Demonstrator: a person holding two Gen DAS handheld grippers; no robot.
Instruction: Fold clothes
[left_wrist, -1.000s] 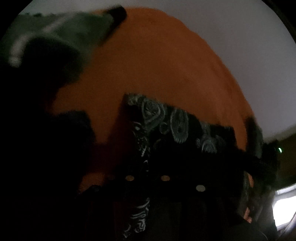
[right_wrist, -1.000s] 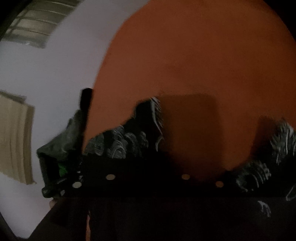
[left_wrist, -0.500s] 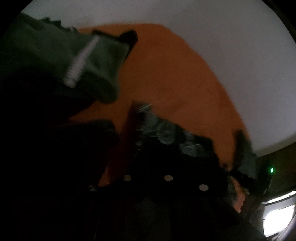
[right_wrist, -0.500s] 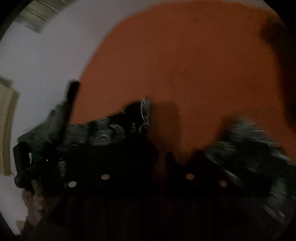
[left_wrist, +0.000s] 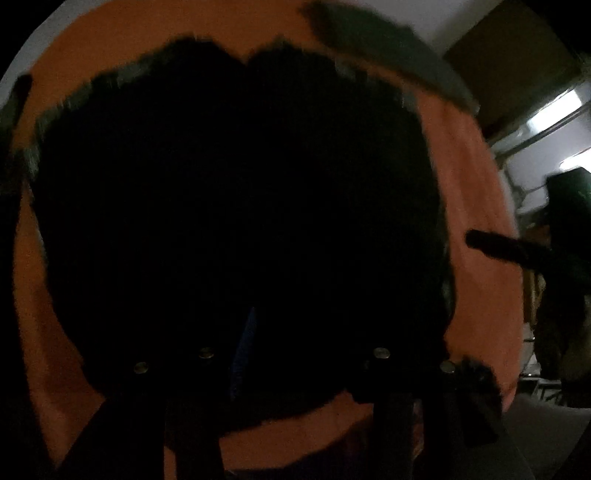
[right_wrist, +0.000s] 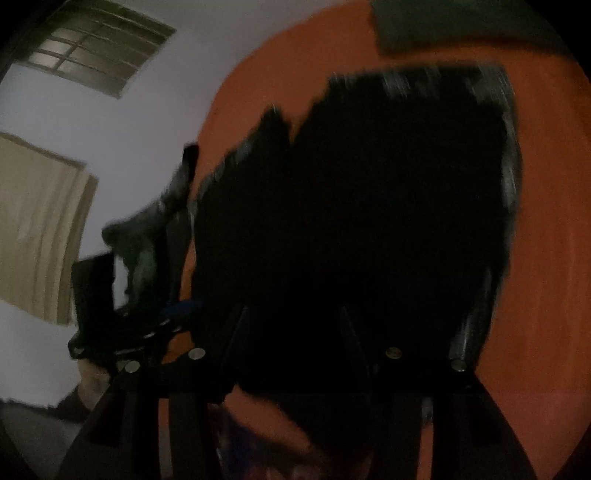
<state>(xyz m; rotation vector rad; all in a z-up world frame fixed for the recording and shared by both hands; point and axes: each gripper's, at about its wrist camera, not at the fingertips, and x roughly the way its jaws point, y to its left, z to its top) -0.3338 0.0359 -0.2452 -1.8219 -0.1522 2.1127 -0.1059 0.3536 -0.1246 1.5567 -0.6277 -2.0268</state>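
Black patterned cloth (left_wrist: 240, 206) on orange table (left_wrist: 476, 192), green garment (right_wrist: 443, 26) beyond

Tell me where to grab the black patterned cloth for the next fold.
Take the black patterned cloth at its far corners, where the pale printed border shows. It lies flat on the orange surface, so come down from above and pinch each corner from the outer edge.

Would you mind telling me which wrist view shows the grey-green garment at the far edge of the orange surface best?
The left wrist view: the grey-green garment shows as a long blurred band beyond the black cloth. In the right wrist view, only a cropped strip of it shows at the frame's top edge.
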